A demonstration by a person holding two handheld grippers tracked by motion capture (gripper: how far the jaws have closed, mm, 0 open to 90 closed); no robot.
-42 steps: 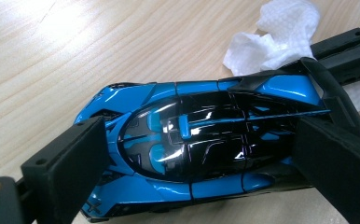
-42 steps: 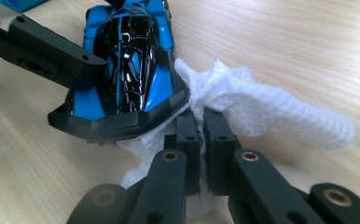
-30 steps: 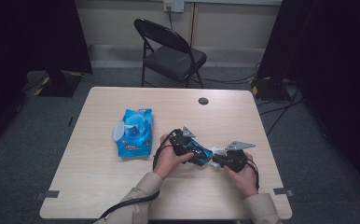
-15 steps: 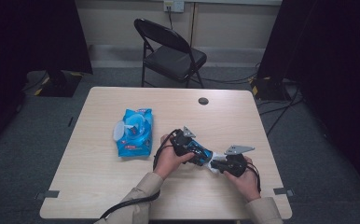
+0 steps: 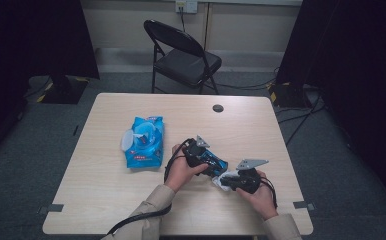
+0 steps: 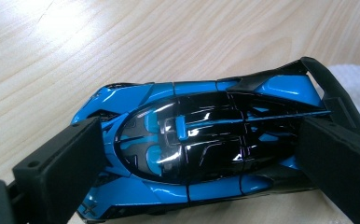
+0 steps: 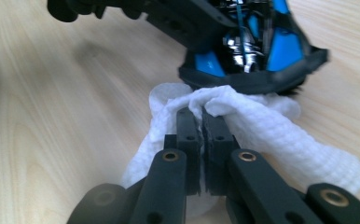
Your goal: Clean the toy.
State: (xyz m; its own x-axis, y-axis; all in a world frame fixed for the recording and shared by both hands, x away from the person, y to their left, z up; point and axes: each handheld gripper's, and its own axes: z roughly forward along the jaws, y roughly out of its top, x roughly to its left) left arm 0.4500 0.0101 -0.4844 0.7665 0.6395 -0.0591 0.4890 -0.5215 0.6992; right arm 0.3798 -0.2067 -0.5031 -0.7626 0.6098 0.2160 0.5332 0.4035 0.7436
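- Toy car (image 6: 201,149), blue and black, lay on the table (image 5: 106,200) near its front right part, clamped by nose and tail between the left gripper (image 5: 216,165) jaws.
- Right gripper (image 7: 201,116) jaws were closed on a white wipe (image 7: 262,135), pressed against the car's rear edge.
- Blue wipe packet (image 5: 143,142) lay well apart to the left.

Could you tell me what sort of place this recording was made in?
Probably a recording studio or lab room: a lone wooden table on grey carpet, a black folding chair behind it, dark curtains at the sides and cables across the floor.
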